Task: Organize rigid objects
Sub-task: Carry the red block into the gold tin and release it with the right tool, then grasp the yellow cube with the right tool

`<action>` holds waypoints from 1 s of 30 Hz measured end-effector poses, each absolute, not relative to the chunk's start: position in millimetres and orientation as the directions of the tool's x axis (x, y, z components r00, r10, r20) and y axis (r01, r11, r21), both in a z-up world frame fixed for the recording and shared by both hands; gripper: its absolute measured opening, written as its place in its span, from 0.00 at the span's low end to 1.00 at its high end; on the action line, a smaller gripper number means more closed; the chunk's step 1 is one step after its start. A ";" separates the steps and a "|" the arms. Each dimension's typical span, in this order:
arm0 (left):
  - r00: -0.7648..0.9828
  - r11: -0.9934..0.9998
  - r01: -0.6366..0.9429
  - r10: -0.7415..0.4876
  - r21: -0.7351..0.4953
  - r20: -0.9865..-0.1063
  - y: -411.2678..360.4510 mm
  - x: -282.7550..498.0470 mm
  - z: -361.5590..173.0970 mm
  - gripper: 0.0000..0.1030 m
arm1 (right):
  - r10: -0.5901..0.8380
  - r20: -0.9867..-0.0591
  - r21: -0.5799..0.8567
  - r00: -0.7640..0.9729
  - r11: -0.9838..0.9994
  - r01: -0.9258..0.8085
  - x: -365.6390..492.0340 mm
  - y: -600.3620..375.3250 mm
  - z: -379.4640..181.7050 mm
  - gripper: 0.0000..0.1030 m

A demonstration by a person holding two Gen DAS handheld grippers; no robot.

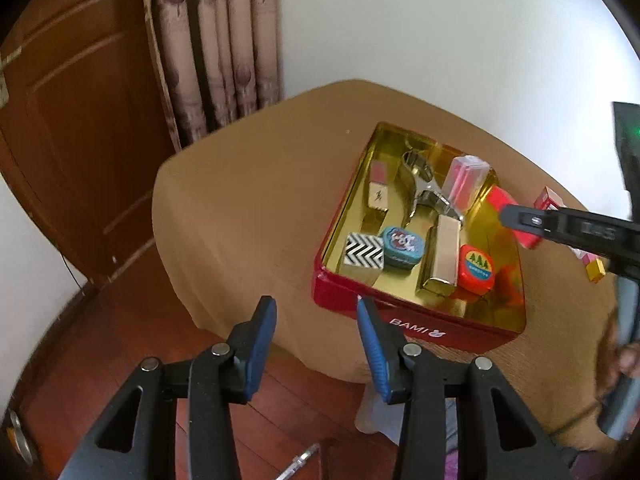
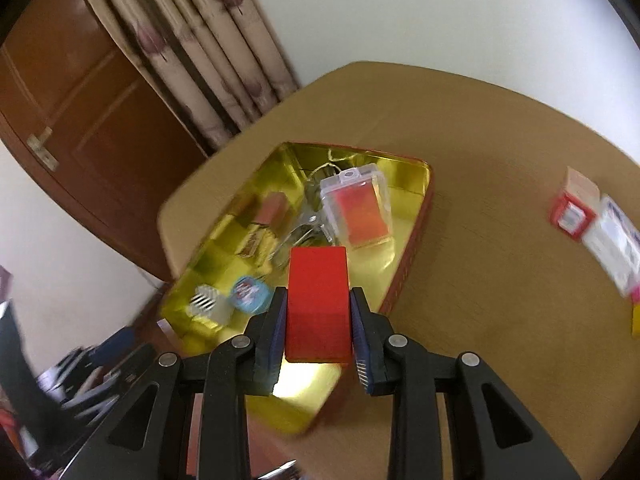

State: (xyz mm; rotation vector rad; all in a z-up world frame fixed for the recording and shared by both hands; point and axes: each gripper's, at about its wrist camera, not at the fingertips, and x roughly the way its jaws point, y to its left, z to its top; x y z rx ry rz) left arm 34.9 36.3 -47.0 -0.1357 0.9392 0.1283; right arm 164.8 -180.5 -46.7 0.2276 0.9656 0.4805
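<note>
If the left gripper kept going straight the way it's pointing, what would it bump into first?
Probably the near red wall of the tin, just ahead of the open left gripper. Depth is hard to judge.

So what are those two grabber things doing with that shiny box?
A person is tidying small things into a red tin with a gold inside, using a grabber in each hand. The right gripper is shut on a red block and holds it over the tin. The left gripper is open and empty, by the tin's near edge. Already inside are a zigzag box, a blue tin and a clear case. A few small boxes wait on the table.
</note>
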 end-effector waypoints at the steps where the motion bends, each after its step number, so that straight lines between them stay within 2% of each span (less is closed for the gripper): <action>1: 0.576 0.981 -0.177 0.034 -0.084 -0.817 41.4 36.4 -48.7 0.42 | 0.483 -0.739 0.391 0.470 0.875 -0.285 171.8 -176.3 -50.7 0.27; 6: 0.558 0.965 -0.217 -0.001 -0.147 -0.830 57.3 39.2 -54.8 0.42 | 0.443 -0.768 0.363 0.464 0.896 -0.255 198.1 -177.0 -67.2 0.27; 9: 0.550 0.962 -0.222 -0.009 -0.156 -0.835 59.4 39.8 -56.9 0.42 | 0.456 -0.751 0.382 0.477 0.890 -0.249 200.7 -179.4 -68.2 0.29; 11: 0.545 0.964 -0.222 -0.002 -0.146 -0.838 59.4 40.1 -57.8 0.42 | 0.477 -0.735 0.409 0.483 0.879 -0.246 201.7 -183.6 -66.3 0.43; 15: 0.550 0.968 -0.216 0.015 -0.125 -0.835 55.2 37.7 -56.0 0.42 | 0.510 -0.660 0.473 0.551 0.852 -0.222 185.0 -212.5 -56.8 0.44; 17: 0.556 0.972 -0.208 0.028 -0.107 -0.830 51.7 36.1 -53.9 0.42 | 0.499 -0.623 0.483 0.602 0.851 -0.205 164.5 -238.7 -53.0 0.50; 19: 0.565 0.977 -0.193 0.035 -0.091 -0.824 46.8 33.8 -51.7 0.42 | 0.422 -0.622 0.440 0.659 0.885 -0.152 137.5 -272.5 -57.5 0.60; 20: 0.569 0.979 -0.186 0.038 -0.083 -0.822 44.9 33.4 -50.6 0.42 | 0.375 -0.632 0.412 0.678 0.904 -0.116 124.6 -290.8 -63.6 0.61; 24: 0.596 0.990 -0.142 0.068 -0.021 -0.800 31.0 29.9 -45.3 0.42 | 0.092 -0.732 0.196 0.675 0.977 0.080 78.3 -373.7 -106.0 0.61; 28: 0.629 0.998 -0.057 0.066 0.039 -0.775 5.5 24.8 -41.4 0.42 | -0.107 -0.776 0.056 0.621 0.970 0.237 40.8 -448.8 -137.6 0.61; 30: 0.649 0.997 -0.004 0.058 0.072 -0.758 -10.3 19.9 -39.2 0.42 | -0.162 -0.786 0.029 0.597 0.955 0.296 25.1 -480.1 -148.3 0.61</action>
